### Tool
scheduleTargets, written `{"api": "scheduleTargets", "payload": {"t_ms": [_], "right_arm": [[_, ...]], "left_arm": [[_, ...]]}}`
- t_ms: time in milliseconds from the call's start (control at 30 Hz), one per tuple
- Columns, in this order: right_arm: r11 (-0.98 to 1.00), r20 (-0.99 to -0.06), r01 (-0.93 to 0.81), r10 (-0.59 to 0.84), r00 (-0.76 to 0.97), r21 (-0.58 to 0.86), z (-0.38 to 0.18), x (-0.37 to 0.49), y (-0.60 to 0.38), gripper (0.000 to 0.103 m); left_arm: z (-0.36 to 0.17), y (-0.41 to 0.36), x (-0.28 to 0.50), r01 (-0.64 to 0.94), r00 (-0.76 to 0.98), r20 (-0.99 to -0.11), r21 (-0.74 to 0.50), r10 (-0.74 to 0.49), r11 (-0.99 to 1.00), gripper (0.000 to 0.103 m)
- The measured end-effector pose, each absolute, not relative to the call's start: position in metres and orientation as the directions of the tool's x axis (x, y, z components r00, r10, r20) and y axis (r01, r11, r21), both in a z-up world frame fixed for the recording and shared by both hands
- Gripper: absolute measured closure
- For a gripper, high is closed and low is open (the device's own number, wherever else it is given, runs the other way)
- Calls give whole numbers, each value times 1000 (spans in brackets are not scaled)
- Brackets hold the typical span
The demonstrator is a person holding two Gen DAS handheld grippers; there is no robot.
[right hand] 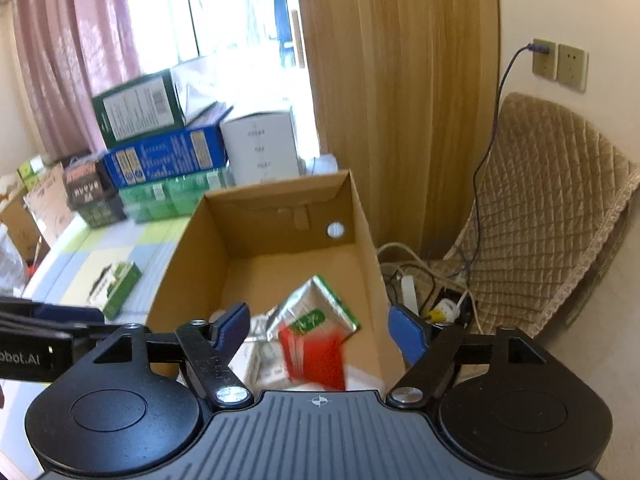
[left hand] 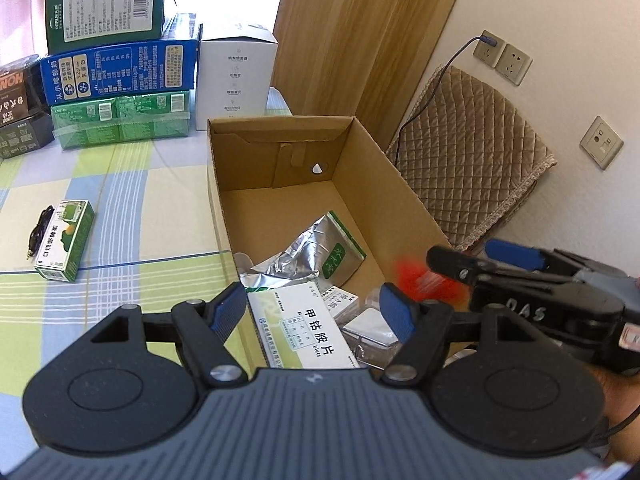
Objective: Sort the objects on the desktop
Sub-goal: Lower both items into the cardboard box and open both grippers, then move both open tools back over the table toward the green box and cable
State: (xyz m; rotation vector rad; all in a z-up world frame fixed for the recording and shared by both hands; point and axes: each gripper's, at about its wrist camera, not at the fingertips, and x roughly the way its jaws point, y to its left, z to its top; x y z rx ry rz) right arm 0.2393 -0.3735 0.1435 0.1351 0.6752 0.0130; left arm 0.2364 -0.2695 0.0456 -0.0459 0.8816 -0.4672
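Hovering spread and empty over cardboard box [right hand: 280,216] on checked table [left hand: 132,200]: right tongs [right hand: 320,330], blurred red packet [right hand: 316,356] between fingers ungripped; left tongs [left hand: 316,312] likewise agape, holding nothing

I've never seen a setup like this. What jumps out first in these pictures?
An open cardboard box on the checked tablecloth draws the eye, with a silver foil pouch and white medicine packets lying inside. A blurred red packet hangs over the box between the right gripper's open fingers. A small green box sits alone left of it.
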Motion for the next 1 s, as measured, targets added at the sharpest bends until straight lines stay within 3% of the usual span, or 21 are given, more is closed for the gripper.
{"api": "scheduleTargets", "payload": {"t_ms": [400,800,1000], "right_arm": [[990,-611,67,24,791,126,158,207,-371,20],[995,-620,-15,75,781,100,162,168,-311,2],[994,-632,-57,102,768,92,161,160,-280,2]], "left_arm": [[45,-241,221,343,565,-726,-226,-392,912,27],[53,-184,188,305,613,-708,-198,-352,931,11],[51,-138,172,237,636,-708,-199,-307,951,6]]}}
